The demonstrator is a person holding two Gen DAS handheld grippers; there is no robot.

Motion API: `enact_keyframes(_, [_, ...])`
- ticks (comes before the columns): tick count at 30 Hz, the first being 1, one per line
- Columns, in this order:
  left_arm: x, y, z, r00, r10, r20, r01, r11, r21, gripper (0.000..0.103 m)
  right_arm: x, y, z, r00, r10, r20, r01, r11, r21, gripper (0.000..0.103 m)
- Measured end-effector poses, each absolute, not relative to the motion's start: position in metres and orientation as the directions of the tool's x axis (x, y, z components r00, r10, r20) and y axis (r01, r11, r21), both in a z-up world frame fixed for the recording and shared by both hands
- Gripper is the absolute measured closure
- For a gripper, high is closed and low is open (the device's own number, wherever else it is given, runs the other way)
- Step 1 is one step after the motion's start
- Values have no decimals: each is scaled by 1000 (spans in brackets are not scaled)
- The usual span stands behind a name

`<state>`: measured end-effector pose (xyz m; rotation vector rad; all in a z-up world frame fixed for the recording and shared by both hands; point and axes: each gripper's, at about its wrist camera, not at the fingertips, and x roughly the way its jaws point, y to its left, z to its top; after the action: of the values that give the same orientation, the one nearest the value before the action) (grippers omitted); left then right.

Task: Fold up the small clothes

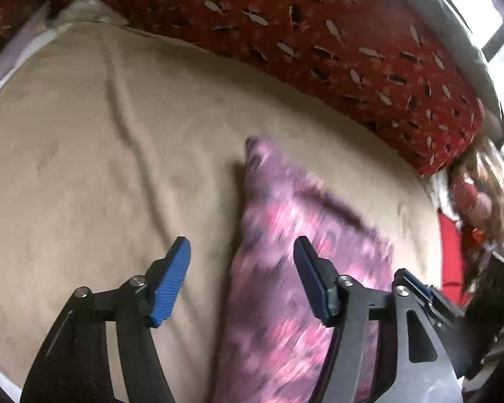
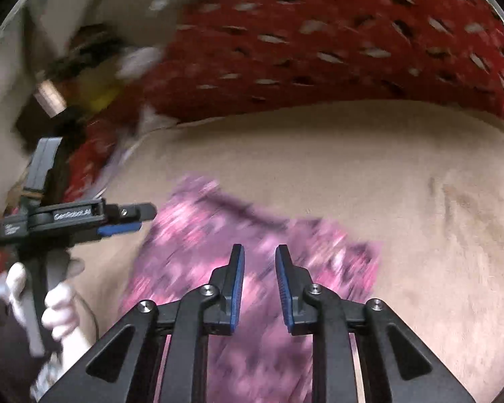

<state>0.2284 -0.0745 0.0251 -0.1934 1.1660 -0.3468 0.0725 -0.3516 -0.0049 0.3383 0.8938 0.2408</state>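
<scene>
Left gripper [image 1: 242,262] is spread wide with nothing between its blue pads [image 1: 171,282]; it hangs over the beige blanket [image 1: 100,141], its right finger over the left edge of the cloth. The pink-and-purple patterned cloth [image 1: 285,268] lies on the blanket, running from about 12 o'clock of the gripper down to 6 o'clock at the frame bottom, blurred by motion, so its fold state can't be read. A crease in the blanket runs at 10 to 11 o'clock. The red patterned bedcover [image 1: 319,33] sits bunched behind the blanket at 12 to 2 o'clock. A pale pillow corner [image 1: 87,3] shows at 11 o'clock. At 3 o'clock there is a cluttered patch of red and brown stuff, too blurry to name. In the right wrist view the right gripper [image 2: 258,282] is narrow, a small gap between its pads, nothing pinched that I can see. It is above the cloth [image 2: 218,258], which spreads from 10 o'clock to 2 o'clock and under the fingers; contact can't be told. The blanket [image 2: 386,168] fills 1 to 4 o'clock, the bedcover [image 2: 336,33] at 12 o'clock. The left gripper [image 2: 141,218] is seen side-on at 9 o'clock, near the cloth's left edge, held by a hand [image 2: 60,312] at 8 o'clock.
</scene>
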Motion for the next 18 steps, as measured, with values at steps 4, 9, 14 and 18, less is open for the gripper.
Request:
enact_keyframes(4, [214,-79,-11,266,-332,-905,132,943,-306,36,65,-345,-39,530,282,-800,-8,945,328,77])
enact_keyframes(9, [171,-71,19,322,-330,-887,198,940,-278,36,26,-339,-8,547,354,-759,-51,919,392,72])
enact_keyframes(14, [145,-76,-16,281,-296,-913,192,949,-248,26,-5,-319,-42,487,276,-829,-85,959,270,68])
enact_keyframes(18, [123,-65,5,283,-296,-912,196,949,-247,26,-29,-331,-25,493,274,-826,-49,956,289,67])
